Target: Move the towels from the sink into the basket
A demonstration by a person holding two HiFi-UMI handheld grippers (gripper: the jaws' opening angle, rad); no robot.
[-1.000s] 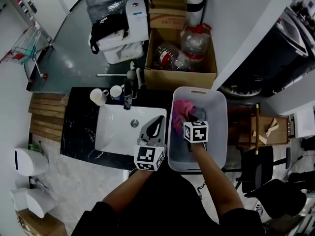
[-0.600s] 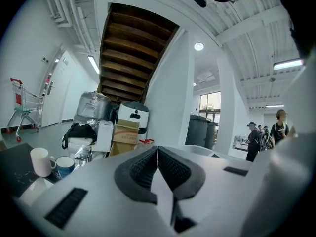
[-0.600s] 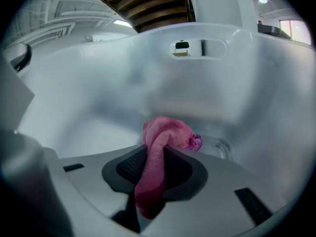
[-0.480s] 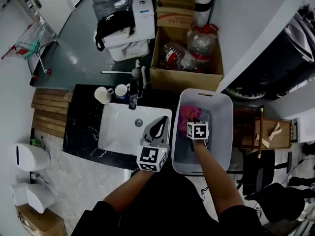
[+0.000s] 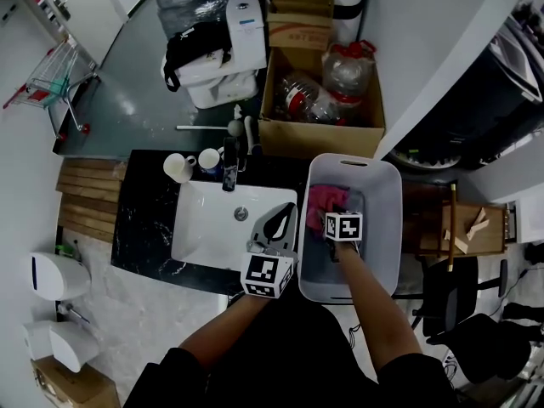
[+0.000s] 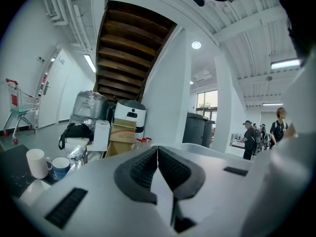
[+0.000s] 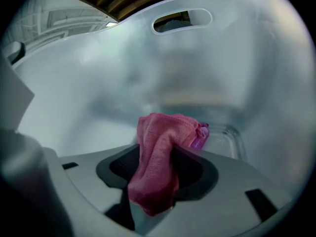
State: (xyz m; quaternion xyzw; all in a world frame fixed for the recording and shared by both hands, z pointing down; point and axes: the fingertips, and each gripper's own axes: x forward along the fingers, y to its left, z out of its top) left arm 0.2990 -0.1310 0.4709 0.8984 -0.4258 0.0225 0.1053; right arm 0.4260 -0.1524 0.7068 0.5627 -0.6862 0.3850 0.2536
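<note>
Towel, pink (image 7: 165,130), is down inside the basket (image 5: 388,228), toward its far left, bunched between the jaws of the right gripper (image 7: 157,151). The basket stands just right of the sink (image 5: 204,223).

Right gripper: angled down into the basket. Its jaws have just been opening and now stand spread, with the towel slack in the gap, draped toward the near side and not pinched. We read this as the release step of one transfer: the towel is delivered and the grip let go, but the cloth is not yet clear of the pads.

Left gripper (image 6: 158,151): pads pressed together with nothing between them, held about level over the near right edge of the sink. Idle.

Sink: the basin and drain show bare in the head view. We see no towel there, though the left gripper hides the near right corner. This may be the last towel, but we cannot confirm it.

Next move, as we judge it: lift the right gripper straight up and out with the jaws wide, so the cloth slides off and stays down. Risk: the towel snags on the ribbed pads and rides up with them. After that, check the hidden corner of the sink.
</note>
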